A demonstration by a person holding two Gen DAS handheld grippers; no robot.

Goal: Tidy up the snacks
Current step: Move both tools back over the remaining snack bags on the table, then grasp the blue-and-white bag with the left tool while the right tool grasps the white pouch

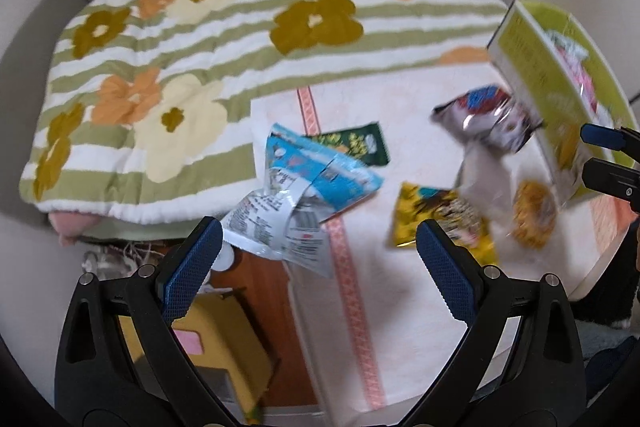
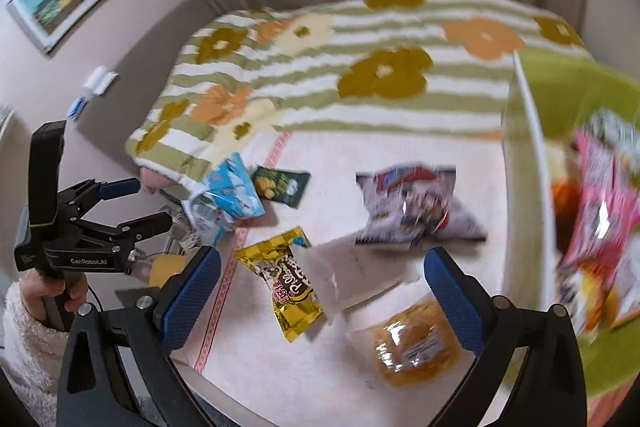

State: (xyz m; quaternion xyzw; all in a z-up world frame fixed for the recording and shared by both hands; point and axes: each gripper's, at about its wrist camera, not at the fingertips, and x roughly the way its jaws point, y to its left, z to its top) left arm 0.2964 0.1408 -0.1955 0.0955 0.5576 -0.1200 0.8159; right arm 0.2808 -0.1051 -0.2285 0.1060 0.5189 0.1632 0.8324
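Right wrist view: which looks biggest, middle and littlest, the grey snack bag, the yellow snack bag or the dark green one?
1. Grey snack bag, biggest.
2. Yellow snack bag, a bit smaller, though it lies nearer the camera.
3. Dark green snack packet, clearly smallest, though farthest away.

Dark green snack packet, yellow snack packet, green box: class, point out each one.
Dark green snack packet (image 2: 282, 185): right wrist view, centre of its face.
Yellow snack packet (image 2: 286, 281): right wrist view, printed middle.
Green box (image 1: 532, 75): left wrist view, near side wall.
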